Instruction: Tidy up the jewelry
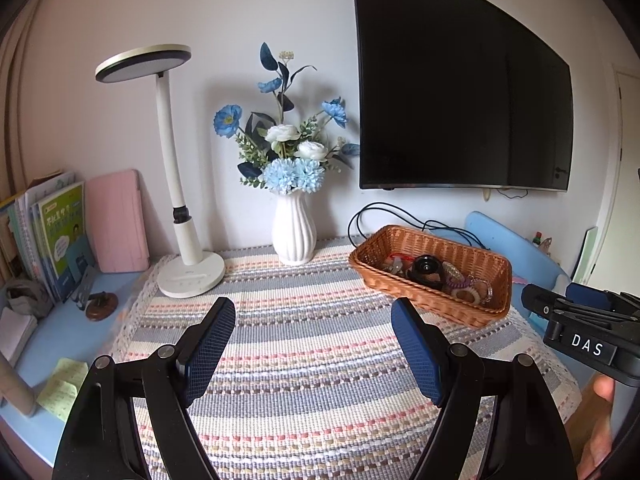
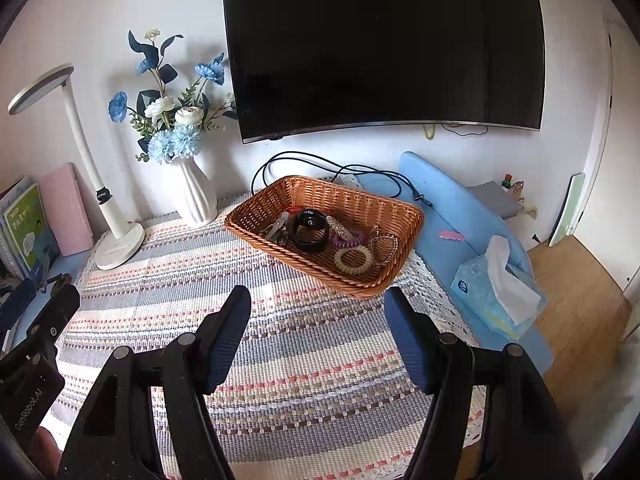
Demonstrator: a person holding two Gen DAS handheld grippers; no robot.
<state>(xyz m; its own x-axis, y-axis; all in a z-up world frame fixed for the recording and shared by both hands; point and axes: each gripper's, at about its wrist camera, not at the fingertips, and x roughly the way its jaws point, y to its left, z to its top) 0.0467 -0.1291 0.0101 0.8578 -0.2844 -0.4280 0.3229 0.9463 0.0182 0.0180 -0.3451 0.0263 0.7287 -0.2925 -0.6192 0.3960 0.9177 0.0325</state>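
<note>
Basket [image 2: 404, 216] — long axis slanting near-right to far-left.

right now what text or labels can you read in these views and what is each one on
"DAS": white letters on the black body of the right claw, seen from the left wrist view.
"GenRobot.AI": on the black body of the left claw, seen from the right wrist view.
Green book: its cover carries printed characters, too blurred to read.
Tissue box: round logo, too small to read.
Yellow note: handwriting, illegible.

Open cloth ahead, clutter along the back

Bare striped cloth [image 2: 280, 320] before wicker basket [image 2: 404, 216]; vase [image 2: 194, 196] and lamp base [image 2: 120, 246] crowding left, tissue box [image 2: 480, 296] flanking right.
</note>
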